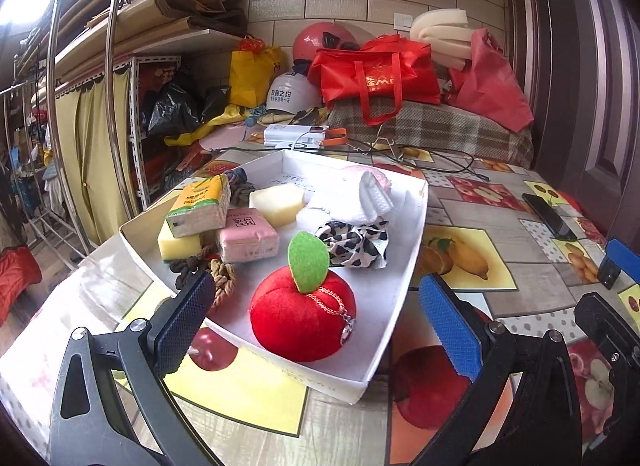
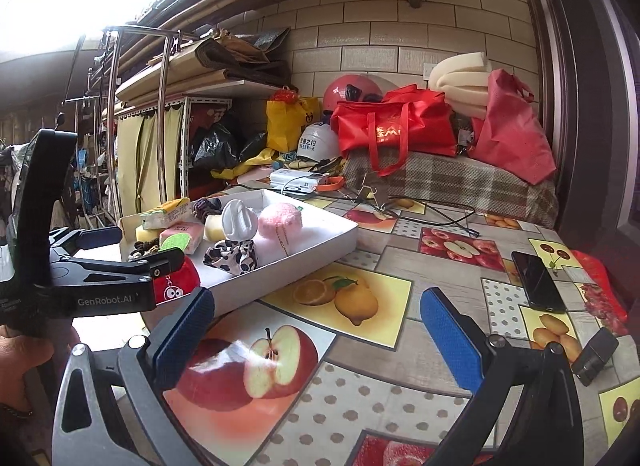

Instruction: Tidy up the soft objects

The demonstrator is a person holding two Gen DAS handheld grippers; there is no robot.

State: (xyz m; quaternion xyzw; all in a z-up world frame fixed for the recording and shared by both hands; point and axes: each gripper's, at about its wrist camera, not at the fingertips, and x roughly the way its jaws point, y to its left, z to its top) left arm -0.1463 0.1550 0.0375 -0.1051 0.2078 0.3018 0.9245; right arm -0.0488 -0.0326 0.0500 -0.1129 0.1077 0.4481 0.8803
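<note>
On the fruit-printed surface, a shallow white cardboard tray holds a red plush apple, a leopard-print scrunchie, a pink tissue pack and yellow sponges, while the left tool, marked "GenRobot.AI", and the right tool are both wide open and empty.

A fruit-print table carries a black phone near its right edge and a tangle of black cable farther back. Behind stand red bags, two helmets, a yellow bag and rolled white foam.
</note>
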